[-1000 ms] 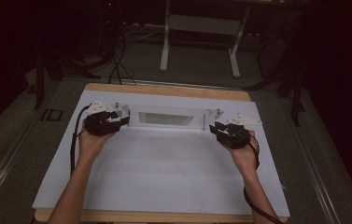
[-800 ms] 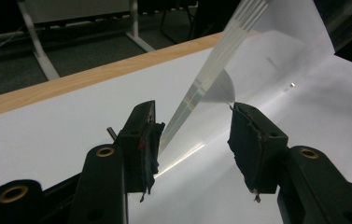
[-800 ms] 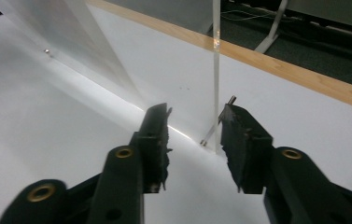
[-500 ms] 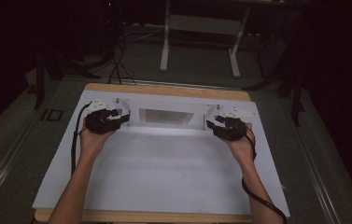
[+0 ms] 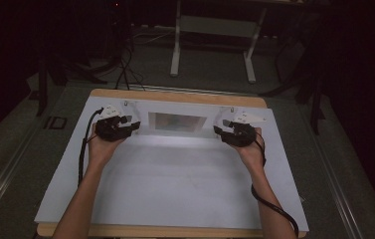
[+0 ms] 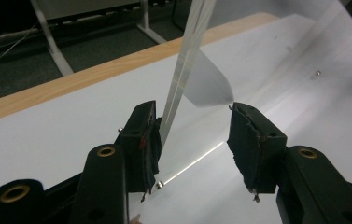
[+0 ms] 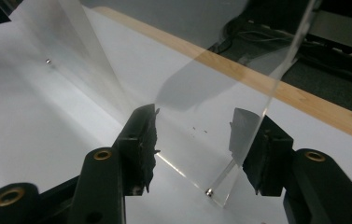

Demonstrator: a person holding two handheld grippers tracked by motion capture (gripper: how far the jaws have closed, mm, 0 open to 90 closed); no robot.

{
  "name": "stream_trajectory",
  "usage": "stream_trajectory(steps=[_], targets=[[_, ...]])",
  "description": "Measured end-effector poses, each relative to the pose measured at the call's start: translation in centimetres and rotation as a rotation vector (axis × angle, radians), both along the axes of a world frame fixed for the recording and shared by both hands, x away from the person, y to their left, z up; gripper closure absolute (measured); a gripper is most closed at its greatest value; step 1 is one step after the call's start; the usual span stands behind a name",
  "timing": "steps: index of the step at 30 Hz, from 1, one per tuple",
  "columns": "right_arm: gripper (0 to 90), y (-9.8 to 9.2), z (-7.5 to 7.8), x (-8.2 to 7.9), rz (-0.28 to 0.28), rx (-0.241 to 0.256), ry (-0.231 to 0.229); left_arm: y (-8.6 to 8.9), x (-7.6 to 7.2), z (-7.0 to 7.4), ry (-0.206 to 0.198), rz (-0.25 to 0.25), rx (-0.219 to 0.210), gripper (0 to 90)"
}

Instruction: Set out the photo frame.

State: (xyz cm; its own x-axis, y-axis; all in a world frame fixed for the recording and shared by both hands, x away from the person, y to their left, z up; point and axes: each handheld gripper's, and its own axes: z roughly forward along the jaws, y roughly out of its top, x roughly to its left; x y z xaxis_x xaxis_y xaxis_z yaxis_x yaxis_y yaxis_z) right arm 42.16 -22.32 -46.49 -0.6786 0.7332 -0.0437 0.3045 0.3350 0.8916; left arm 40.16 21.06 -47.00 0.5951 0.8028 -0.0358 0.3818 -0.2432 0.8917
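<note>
Toward the twelve o'clock end of the white table top point(image 5: 175, 184), a clear plastic panel point(image 5: 177, 122) stands upright between the two grippers, its bright lower edge running from nine o'clock to three o'clock. From the high view it reads as little more than a greyish rectangle with a glowing strip beneath it. The left gripper view gives its end edge-on as a thin pale strip point(image 6: 185, 70) rising steeply, right against the inner pad of the left-hand jaw, with the other jaw well apart from it. The right gripper view shows the panel's broad transparent face point(image 7: 201, 70), the wooden table edge point(image 7: 313, 105) visible through it, its bottom corner resting on the white surface beside a small screw point(image 7: 208, 192) between the jaws. The left gripper point(image 5: 118, 125) sits at the panel's nine o'clock end, the right gripper point(image 5: 232, 128) at its three o'clock end, each held in a hand. Both pairs of tongs stand spread wide, straddling the panel without clamping it. Beyond the table, at twelve o'clock, a pale metal stand point(image 5: 215, 40) rests on the dark floor.
</note>
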Motion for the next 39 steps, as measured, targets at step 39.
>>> stream_trajectory(steps=[39], targets=[[48.9, 0.7, 0.5, 2.2, -0.094, 0.035, 0.033, -0.9, 2.3, 0.4, 0.002, 0.113, -0.012, 53.5]])
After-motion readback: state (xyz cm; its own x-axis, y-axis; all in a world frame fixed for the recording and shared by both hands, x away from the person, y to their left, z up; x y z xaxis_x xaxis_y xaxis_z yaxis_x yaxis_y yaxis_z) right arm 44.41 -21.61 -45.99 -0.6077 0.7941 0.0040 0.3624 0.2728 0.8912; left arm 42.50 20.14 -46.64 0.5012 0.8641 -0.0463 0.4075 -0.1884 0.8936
